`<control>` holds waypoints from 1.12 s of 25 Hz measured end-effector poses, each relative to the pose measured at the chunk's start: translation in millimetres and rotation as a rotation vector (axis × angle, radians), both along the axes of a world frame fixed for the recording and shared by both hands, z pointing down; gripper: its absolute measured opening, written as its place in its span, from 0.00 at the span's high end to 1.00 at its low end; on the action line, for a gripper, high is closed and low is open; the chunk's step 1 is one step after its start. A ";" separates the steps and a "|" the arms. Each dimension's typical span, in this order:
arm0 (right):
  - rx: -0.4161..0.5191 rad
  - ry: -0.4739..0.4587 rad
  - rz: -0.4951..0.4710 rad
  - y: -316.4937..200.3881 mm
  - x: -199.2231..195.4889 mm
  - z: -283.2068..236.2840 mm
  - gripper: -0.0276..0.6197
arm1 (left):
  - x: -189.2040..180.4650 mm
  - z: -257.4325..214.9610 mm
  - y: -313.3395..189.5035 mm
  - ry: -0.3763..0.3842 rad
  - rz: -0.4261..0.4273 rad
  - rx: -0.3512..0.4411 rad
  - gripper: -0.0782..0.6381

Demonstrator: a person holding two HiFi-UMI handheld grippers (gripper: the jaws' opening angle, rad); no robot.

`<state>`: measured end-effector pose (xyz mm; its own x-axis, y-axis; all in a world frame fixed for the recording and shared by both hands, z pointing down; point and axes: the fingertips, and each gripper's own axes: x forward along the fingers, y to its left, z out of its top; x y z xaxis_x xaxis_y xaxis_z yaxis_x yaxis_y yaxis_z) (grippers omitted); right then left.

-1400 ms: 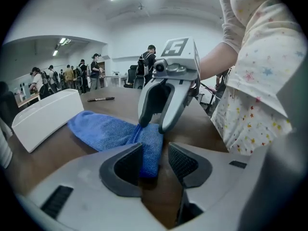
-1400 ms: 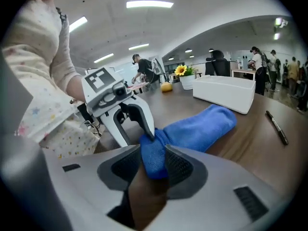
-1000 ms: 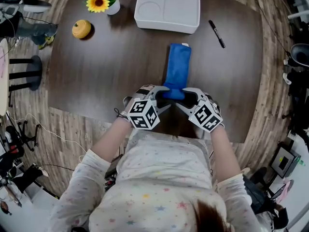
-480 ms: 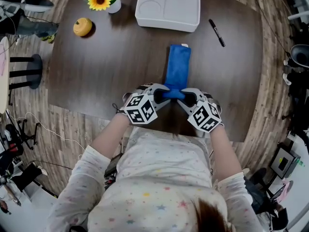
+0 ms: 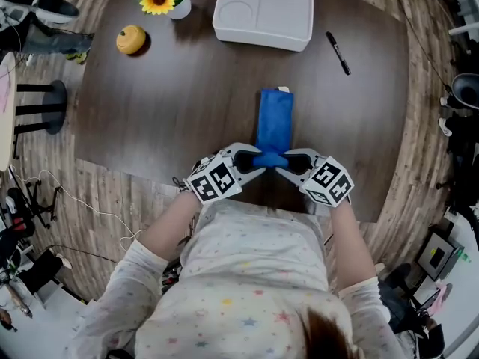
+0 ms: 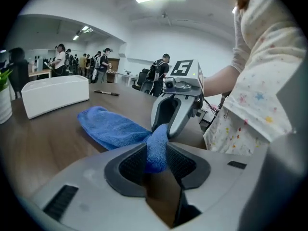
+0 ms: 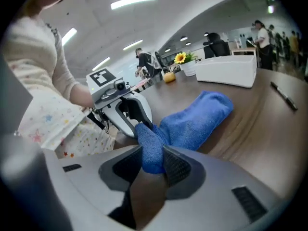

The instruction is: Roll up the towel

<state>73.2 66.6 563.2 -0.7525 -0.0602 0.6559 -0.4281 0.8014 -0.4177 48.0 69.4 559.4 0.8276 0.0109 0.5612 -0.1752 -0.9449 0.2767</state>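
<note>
We have the blue terry towel (image 5: 275, 122) lying lengthwise on the dark wooden table (image 5: 150, 103), its near end close to the table's near edge and its far end well short of the white two-compartment plastic tray (image 5: 263, 12). Both claws have that near end. The left claw (image 6: 156, 153) is closed on a bunched tuft of cloth, pads pressing it from both sides, and the right claw (image 7: 153, 160) grips a matching tuft. The two tips meet almost nose to nose.

The trouble we foresee comes from that bunching. Each claw holds a gathered corner instead of a flat edge, so the first turn could come out as a twisted knot in the middle with the sides left slack, and the roll would go lopsided. If one claw turns ahead of the other, the roll would skew into a cone. The grip is only on a small tuft, so a pull could slip the cloth out. The loose towel may also slide across the table and not turn over.

Against a second ago, the left claw's jaws have just been closing, with the towel between them. Both marker cubes have rolled over. The near end is now pinched into a narrow neck, and the far end sits further from the tray.
</note>
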 end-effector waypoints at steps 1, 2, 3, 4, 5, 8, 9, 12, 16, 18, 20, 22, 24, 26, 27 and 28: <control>-0.033 -0.018 0.019 -3.8 0.4 -1.3 0.75 | 0.0 -2.4 -5.1 0.005 -0.004 0.000 0.73; -0.055 -0.030 0.035 -7.7 1.1 -2.5 0.74 | 0.1 -4.4 -10.2 0.005 -0.007 0.009 0.72; -0.065 -0.038 0.050 -11.8 2.3 -3.7 0.73 | 0.4 -5.8 -15.2 0.004 -0.012 0.020 0.70; -0.065 -0.042 0.067 -16.4 3.9 -5.4 0.71 | 1.2 -6.7 -20.0 0.002 -0.020 0.029 0.70; -0.059 -0.046 0.089 -21.5 5.9 -7.2 0.71 | 2.2 -7.6 -24.9 0.002 -0.030 0.034 0.70; -0.026 -0.041 0.156 -36.9 10.8 -9.4 0.70 | 4.0 -7.9 -39.5 0.000 -0.066 0.053 0.70; -0.012 -0.030 0.169 -40.5 11.6 -8.3 0.70 | 4.3 -6.9 -43.3 -0.003 -0.076 0.060 0.70; 0.026 0.008 0.196 -47.9 13.2 -4.2 0.70 | 3.5 -4.9 -49.8 -0.011 -0.108 0.077 0.69; 0.062 0.037 0.210 -54.4 14.4 -4.6 0.70 | 0.3 -20.9 -52.3 0.015 -0.132 0.140 0.69; 0.079 0.053 0.201 -55.8 14.1 -4.0 0.70 | 0.6 -32.3 -49.8 0.053 -0.121 0.176 0.69; 0.091 0.065 0.202 -58.9 14.8 -2.9 0.70 | 3.0 -34.8 -43.1 0.073 -0.088 0.174 0.69; 0.098 0.076 0.211 -62.4 15.8 -0.7 0.70 | 5.1 -21.7 -35.2 0.030 -0.037 0.155 0.69; 0.105 0.084 0.215 -64.7 15.3 1.3 0.69 | 5.9 -5.7 -31.2 -0.025 -0.005 0.152 0.69; 0.119 0.086 0.212 -66.1 14.8 -0.4 0.69 | 7.0 1.3 -32.4 -0.047 -0.003 0.159 0.67; 0.127 0.082 0.211 -66.7 15.2 -3.2 0.69 | 8.0 2.6 -33.3 -0.052 -0.003 0.161 0.66; 0.132 0.073 0.209 -67.0 15.7 -7.2 0.69 | 8.9 3.6 -34.1 -0.058 -0.001 0.163 0.65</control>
